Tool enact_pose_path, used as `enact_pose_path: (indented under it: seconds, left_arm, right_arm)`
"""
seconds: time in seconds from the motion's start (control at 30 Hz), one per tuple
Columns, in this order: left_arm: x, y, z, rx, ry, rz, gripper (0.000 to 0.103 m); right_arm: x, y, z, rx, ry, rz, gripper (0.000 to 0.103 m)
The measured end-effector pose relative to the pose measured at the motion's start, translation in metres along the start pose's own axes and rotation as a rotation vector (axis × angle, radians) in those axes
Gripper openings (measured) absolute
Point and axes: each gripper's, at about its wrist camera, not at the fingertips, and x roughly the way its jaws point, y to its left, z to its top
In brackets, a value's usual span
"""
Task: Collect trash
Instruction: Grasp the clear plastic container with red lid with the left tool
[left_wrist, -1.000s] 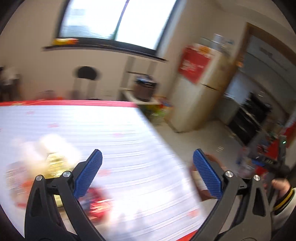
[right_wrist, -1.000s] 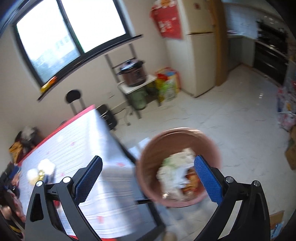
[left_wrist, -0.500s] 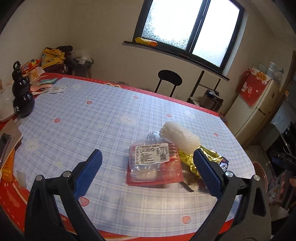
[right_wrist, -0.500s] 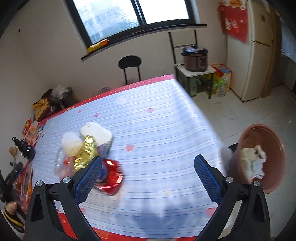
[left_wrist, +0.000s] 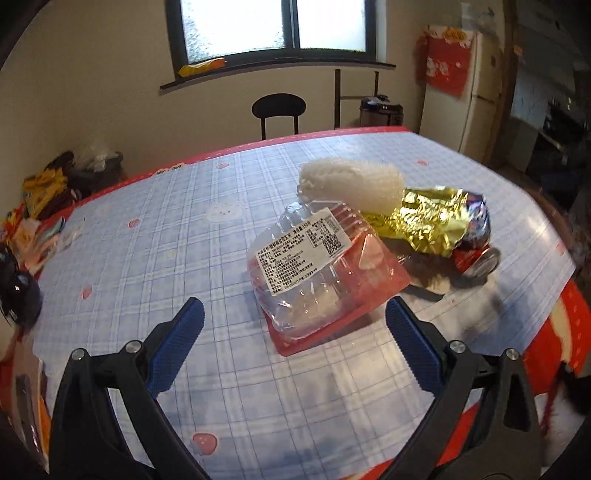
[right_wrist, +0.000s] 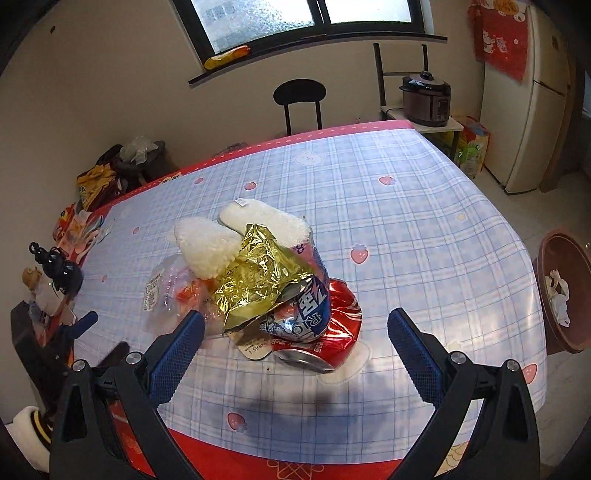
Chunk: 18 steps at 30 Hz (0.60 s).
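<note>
Two claws hang released over the counter (right_wrist: 424, 206), holding nothing. Left claw (left_wrist: 293, 325) faces the clear plastic tray (left_wrist: 317, 269), likely its next pick; right claw (right_wrist: 295, 336) faces the crushed red can (right_wrist: 325, 332). Gold foil wrapper (right_wrist: 258, 277) and white foam sleeves (right_wrist: 207, 247) lie heaped against both. Bin (right_wrist: 561, 291) stands on the floor beside the counter, well apart. Tray label print is unreadable; a tag under the can reads "1.5KG".
</note>
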Motion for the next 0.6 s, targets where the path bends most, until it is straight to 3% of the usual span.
enact_pose_path:
  seconds: [0.07,0.23,0.6]
  left_arm:
    - [0.019,-0.013,-0.003,0.041,0.025,-0.001,0.097]
    - [0.041,-0.041,-0.010,0.164,-0.013,0.008,0.097]
    - [0.078,-0.053,-0.013,0.319,-0.031,0.068,0.097]
  right_arm:
    - [-0.002,0.000,0.004,0.008,-0.005,-0.006,0.098]
    - [0.000,-0.002,0.004,0.021,-0.001,-0.033,0.098]
    - [0.013,-0.014,0.004,0.055,0.042,-0.077,0.098]
